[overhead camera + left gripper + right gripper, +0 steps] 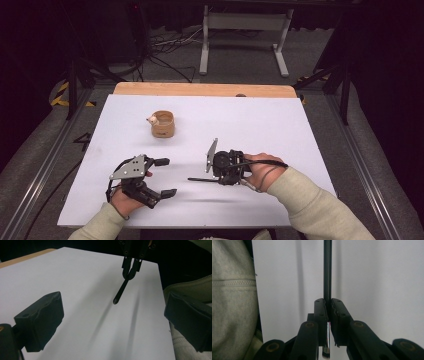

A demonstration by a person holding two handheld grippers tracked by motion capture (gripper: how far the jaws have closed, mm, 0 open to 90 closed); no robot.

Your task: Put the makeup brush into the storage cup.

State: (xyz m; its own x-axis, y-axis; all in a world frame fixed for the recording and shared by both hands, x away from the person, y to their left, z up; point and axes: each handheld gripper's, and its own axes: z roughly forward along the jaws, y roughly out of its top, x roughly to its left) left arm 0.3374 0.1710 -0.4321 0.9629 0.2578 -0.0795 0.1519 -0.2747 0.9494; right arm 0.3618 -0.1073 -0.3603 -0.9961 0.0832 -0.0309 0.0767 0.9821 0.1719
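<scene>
Right gripper view: right hand-held gripper (329, 315) clamps brush (327, 270); left hand-held gripper (162, 176) open, cup (163, 124) still unreached.

One brush (202, 179), one wooden cup (163, 124), two claws.

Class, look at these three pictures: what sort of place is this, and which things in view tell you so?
Probably a lab or recording studio, not a home. A white-topped table stands between metal floor rails, loose cables trail over grey carpet, and dark curtains surround it. The person works with handheld grippers; the right gripper clamps a thin black stick.
</scene>
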